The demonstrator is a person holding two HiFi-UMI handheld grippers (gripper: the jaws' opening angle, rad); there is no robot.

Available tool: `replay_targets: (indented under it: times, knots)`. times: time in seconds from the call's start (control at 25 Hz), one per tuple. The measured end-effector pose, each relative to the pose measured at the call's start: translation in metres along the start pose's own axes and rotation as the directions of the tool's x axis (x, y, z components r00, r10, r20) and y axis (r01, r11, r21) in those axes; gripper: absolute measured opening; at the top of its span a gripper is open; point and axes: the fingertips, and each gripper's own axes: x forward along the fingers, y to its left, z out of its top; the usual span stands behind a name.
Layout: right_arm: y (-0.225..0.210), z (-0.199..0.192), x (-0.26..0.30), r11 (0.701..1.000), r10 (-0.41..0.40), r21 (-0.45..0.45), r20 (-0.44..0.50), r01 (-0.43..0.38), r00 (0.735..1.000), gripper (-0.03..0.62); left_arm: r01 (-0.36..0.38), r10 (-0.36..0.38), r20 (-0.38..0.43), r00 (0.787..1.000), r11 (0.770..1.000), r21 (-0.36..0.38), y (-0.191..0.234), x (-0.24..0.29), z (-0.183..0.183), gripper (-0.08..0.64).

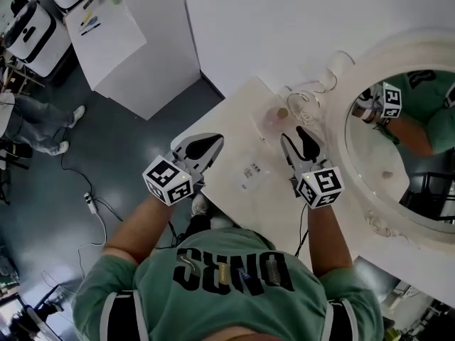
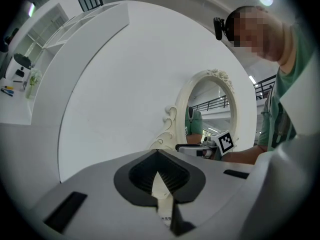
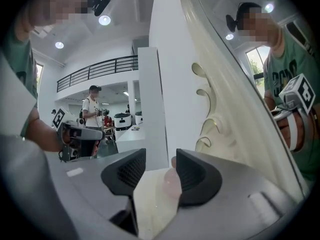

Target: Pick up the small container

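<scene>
The small container (image 1: 272,118) is a pinkish translucent round pot on the white table (image 1: 234,112), just left of the mirror. My right gripper (image 1: 292,133) hovers right behind it, open, jaws pointing at it. In the right gripper view the pink container (image 3: 170,182) shows low in the gap of the right gripper (image 3: 160,164), near the right pad, with no pad pressing on it. My left gripper (image 1: 215,142) hangs over the table's left edge, shut and holding nothing. Its jaw tips meet in the left gripper view (image 2: 158,154).
A big round mirror with an ornate white frame (image 1: 340,123) stands at the right, close to the right gripper. A flat clear packet (image 1: 252,170) lies between the grippers. Thin wire loops (image 1: 307,99) lie behind the container. The table drops off at the left to the floor.
</scene>
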Motion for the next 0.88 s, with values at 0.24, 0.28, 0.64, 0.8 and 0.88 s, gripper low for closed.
replay_targets:
  times: [0.24, 0.28, 0.64, 0.8, 0.88]
  knots:
    - [-0.026, -0.021, 0.037, 0.999, -0.035, -0.011, 0.001, 0.035, 0.999, 0.189, 0.038, -0.038, 0.003, 0.999, 0.999, 0.031, 0.021, 0.041, -0.017, 0.002]
    - [-0.028, -0.026, 0.042, 0.999, -0.038, -0.015, -0.003, 0.038, 0.999, 0.193, 0.043, -0.043, 0.005, 0.999, 0.999, 0.029, 0.024, 0.046, -0.021, 0.002]
    - [-0.036, -0.040, 0.069, 0.998, -0.033, -0.050, 0.011, 0.033, 0.999, 0.199, 0.081, -0.081, -0.006, 0.997, 0.996, 0.036, 0.040, 0.079, -0.052, 0.002]
    - [-0.037, -0.047, 0.076, 0.999, -0.030, -0.041, 0.013, 0.031, 0.999, 0.199, 0.094, -0.094, -0.007, 0.996, 0.995, 0.045, 0.040, 0.088, -0.061, 0.002]
    - [-0.039, -0.049, 0.080, 0.999, -0.029, -0.031, 0.022, 0.029, 0.999, 0.199, 0.099, -0.099, -0.004, 0.995, 0.994, 0.044, 0.040, 0.091, -0.064, 0.002]
